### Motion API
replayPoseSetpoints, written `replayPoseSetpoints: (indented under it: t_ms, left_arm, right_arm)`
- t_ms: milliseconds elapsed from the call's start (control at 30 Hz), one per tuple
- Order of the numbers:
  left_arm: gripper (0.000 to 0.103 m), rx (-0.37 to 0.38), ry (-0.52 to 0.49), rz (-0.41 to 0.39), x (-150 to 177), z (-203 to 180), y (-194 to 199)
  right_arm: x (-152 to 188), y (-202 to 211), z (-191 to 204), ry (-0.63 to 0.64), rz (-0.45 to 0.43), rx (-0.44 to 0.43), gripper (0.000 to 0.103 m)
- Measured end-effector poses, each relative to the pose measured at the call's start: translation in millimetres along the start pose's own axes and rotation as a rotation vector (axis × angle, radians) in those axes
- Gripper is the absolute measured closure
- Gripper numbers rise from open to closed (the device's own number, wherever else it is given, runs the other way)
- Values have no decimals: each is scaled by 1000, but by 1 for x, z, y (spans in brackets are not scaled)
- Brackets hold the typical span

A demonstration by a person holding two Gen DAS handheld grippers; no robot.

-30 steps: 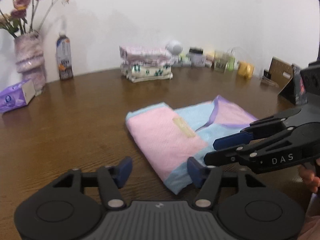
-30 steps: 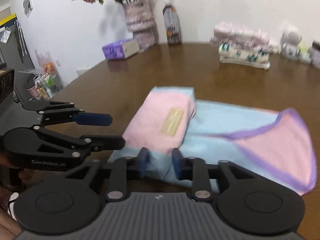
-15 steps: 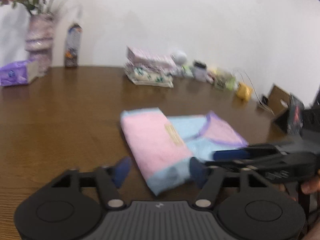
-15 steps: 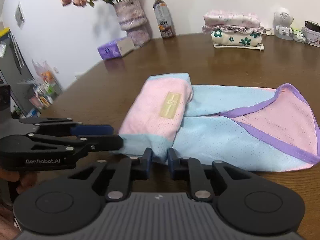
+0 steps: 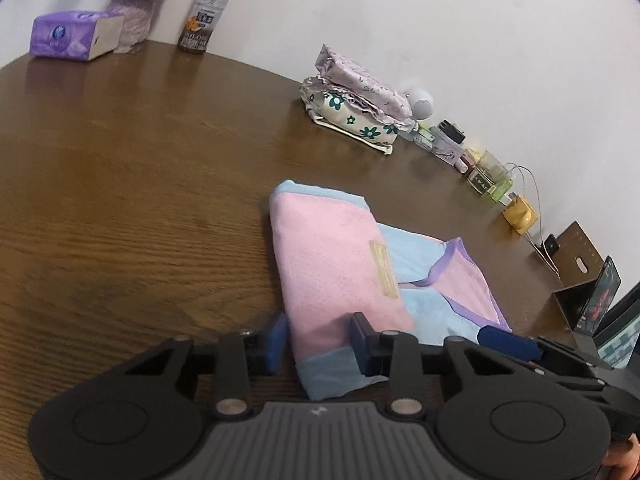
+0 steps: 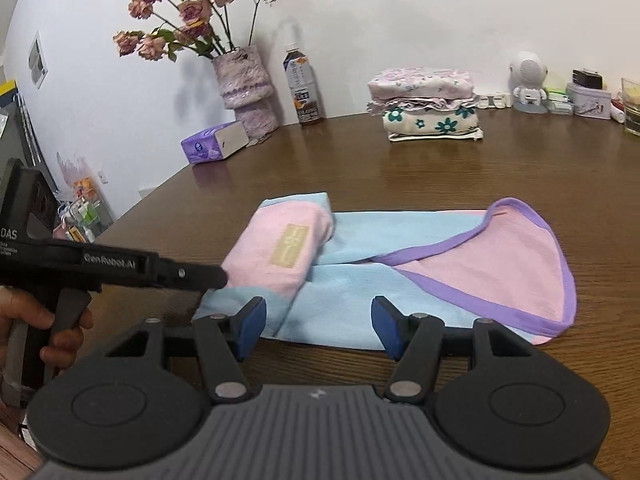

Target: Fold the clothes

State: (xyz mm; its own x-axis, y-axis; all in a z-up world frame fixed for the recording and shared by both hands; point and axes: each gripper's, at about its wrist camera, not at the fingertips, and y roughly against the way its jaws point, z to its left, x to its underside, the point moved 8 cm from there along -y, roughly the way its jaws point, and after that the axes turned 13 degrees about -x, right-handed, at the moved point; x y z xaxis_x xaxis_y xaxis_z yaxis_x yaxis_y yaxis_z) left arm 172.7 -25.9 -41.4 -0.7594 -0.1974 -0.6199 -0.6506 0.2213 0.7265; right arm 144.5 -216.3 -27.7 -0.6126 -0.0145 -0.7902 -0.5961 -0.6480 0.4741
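While both claws stand spread, the left gripper [image 5: 318, 342] straddles the pink-and-blue garment [image 6: 384, 276] at table [image 6: 520, 168] centre, the right gripper [image 6: 318, 326] above its blue hem. Soft, light and limp, it will sag; I'd pinch the hooded end at 3 o'clock.

A dark wood-grain desk [image 6: 440, 168] met a plain white wall [image 6: 400, 12]; a cluttered shelf [image 6: 86, 216] stood at nine o'clock.

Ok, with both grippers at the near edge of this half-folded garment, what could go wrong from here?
1. The left gripper straddles only the corner of the pink folded section; pinching there may drag one layer and undo the fold.
2. The right gripper is open over the blue part, holding nothing, so the garment may slide on the smooth table.
3. The grippers sit close together and could collide.
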Motion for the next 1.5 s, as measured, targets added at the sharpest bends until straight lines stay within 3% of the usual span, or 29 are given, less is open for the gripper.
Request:
replayPoseSetpoints:
  t_ms: [167,267,300,500,633,800,967,1233,1333,1500]
  left_arm:
    - [67,16,123,5,-4,8,-3]
    - [76,25,135,13,-4,5,-7]
    - [88,23,131,11,-5,4,-8]
    - [94,-66,-6,-72,-19,-8,6]
    - [94,-228,-253,-150,-36,-21,21]
    - [93,-425,-655,-217,-43,-61,23]
    - [92,-522,-955,-255,-26,-105,6]
    - [91,-460,-1137,-267,20,-149,-11]
    - [89,-439,-1141,-259,29,-153,-19]
    - [88,-370,-1050,-261,27,-158,-28]
  right_arm:
    - [3,0,-7,15,16,-19,43]
    - [3,3,-13,19,15,-22,43]
    - [2,3,-15,20,15,-23,43]
    - [-1,9,-24,19,-1,-29,42]
    - [-1,9,-27,22,1,-30,42]
    - [1,7,-27,27,6,-43,42]
    - [3,7,-26,36,7,-58,40]
    - [5,16,-34,41,-2,-53,39]
    - [6,19,-39,35,-7,-39,38]
    - [7,23,-47,21,-12,-13,38]
